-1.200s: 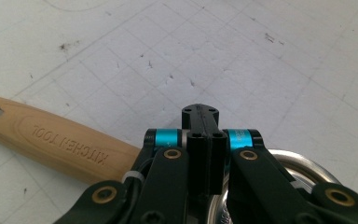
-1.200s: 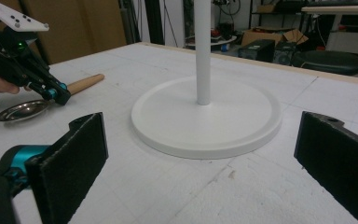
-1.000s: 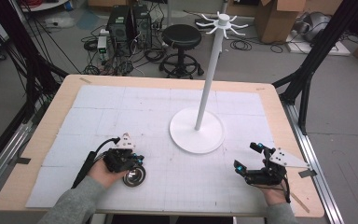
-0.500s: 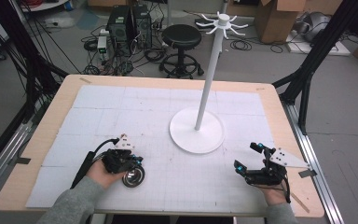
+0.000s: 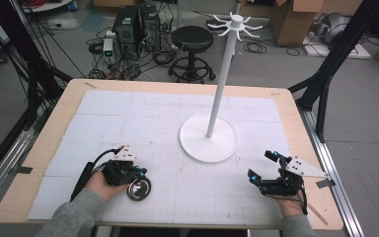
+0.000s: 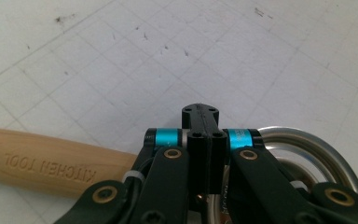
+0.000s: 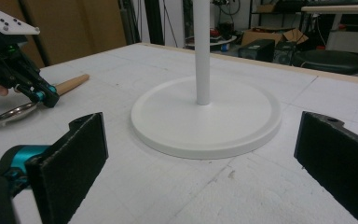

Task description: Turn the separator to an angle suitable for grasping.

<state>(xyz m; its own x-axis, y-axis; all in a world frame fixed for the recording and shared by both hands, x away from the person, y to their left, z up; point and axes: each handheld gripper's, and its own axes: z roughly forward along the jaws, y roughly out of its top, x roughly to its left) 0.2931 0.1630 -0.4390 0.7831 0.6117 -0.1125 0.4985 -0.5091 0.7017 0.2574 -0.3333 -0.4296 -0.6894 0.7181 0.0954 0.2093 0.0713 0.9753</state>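
A ladle with a steel bowl [image 5: 139, 188] and a wooden handle [image 6: 51, 163] stamped KITCHEN TOOL lies at the table's front left. My left gripper [image 5: 141, 175] is shut, its jaws pressed together over the ladle's neck, which they hide [image 6: 200, 114]. The handle runs out to one side of the jaws and the bowl [image 6: 307, 149] to the other; I cannot tell if they touch the neck. At the front right my right gripper [image 5: 259, 164] stands open with nothing between its pads [image 7: 74, 158], and it faces the white stand [image 7: 205, 121].
The white stand [image 5: 208, 138] has a round base mid-table and a tall pole with hooks at its top [image 5: 236, 22]. A white gridded mat [image 5: 143, 123] covers the wooden table. A stool [image 5: 192, 39] and computer cases stand on the floor beyond the far edge.
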